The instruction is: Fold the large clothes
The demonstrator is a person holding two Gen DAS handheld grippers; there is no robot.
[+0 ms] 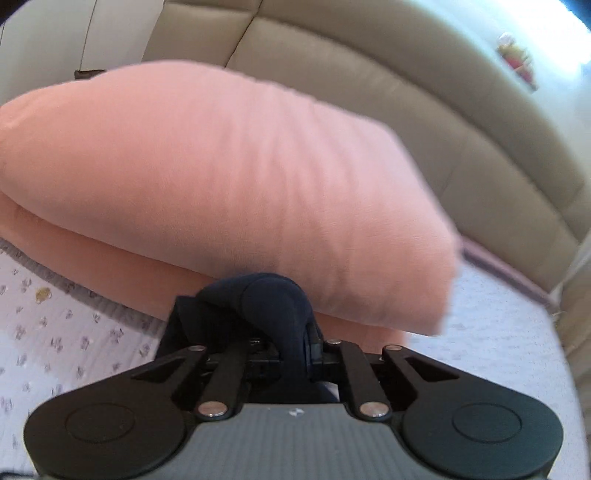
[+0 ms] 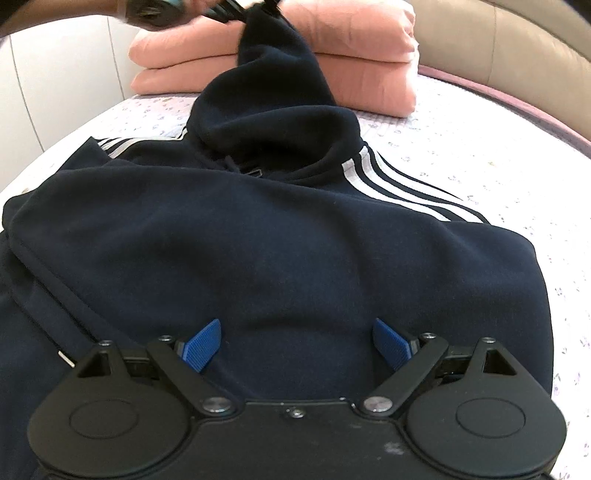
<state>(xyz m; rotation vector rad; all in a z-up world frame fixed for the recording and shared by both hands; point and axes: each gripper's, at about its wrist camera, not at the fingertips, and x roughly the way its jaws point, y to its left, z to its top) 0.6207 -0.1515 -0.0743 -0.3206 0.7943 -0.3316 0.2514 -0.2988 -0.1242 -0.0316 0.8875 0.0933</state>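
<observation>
The left tool was clamped on the hood tip of the navy hoodie spread across the bed, right tool spread wide above its middle — best lay that hood flat onto the chest, keeping tension.

Bare bedspread right of hoodie; folded pink stack just behind hood.
</observation>
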